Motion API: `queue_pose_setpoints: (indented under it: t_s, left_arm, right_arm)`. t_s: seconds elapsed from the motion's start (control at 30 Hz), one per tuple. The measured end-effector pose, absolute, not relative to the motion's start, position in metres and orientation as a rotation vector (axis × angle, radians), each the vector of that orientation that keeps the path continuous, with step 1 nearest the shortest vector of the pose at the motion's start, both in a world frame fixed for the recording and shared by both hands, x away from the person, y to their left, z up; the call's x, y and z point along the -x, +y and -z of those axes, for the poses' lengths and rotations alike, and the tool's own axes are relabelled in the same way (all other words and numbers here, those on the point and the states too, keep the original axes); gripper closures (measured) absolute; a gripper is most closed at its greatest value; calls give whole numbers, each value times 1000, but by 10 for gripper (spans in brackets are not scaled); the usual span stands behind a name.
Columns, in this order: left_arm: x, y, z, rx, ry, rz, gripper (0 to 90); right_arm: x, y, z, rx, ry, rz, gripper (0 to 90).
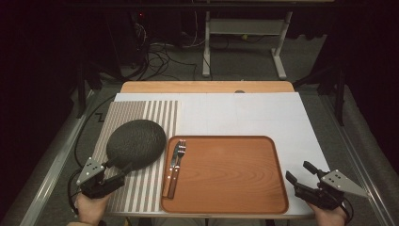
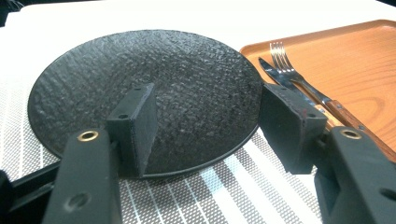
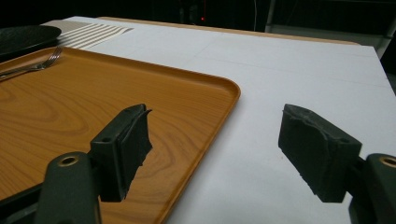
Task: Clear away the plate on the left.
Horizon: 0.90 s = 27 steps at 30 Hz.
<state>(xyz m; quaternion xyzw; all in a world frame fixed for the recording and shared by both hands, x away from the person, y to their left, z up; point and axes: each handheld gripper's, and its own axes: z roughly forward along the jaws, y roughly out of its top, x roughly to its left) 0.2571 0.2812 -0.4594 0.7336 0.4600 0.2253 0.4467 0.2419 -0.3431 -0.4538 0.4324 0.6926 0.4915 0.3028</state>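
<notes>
Round black textured plate (image 1: 136, 143) lying flat on striped grey-and-white placemat (image 1: 155, 117) at the table's left, just beside the wooden tray (image 1: 226, 174) holding a wooden-handled fork (image 2: 299, 79) and knife (image 2: 275, 74). Left claw (image 1: 123, 168) at the plate's near rim, jaws wide apart, one pad over the plate's near edge and the other off its tray side, gripping nothing. Right claw (image 1: 299, 172) likewise parted and empty, well apart at the tray's right edge, leaving the left hand (image 1: 91, 207) clearly nearer for any lift.
</notes>
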Motion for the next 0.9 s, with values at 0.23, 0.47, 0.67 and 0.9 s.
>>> queue_pose_setpoints:
  t_s: [0.23,0.47,0.67,0.9]
  left_arm:
    - [-254,288,457,-1734,1162,-564,352]
    - [-254,281,456,-1750,1139,-572,352]
    - [-255,274,453,-1755,1105,-573,353]
    - [-257,264,451,-1772,1073,-562,352]
  right_arm:
    - [-243,-342,454,-1151,1840,-1302,253]
    - [-243,-343,454,-1150,1838,-1309,253]
    - [-243,-344,454,-1155,1837,-1308,253]
    - [-242,-343,454,-1141,1843,-1309,253]
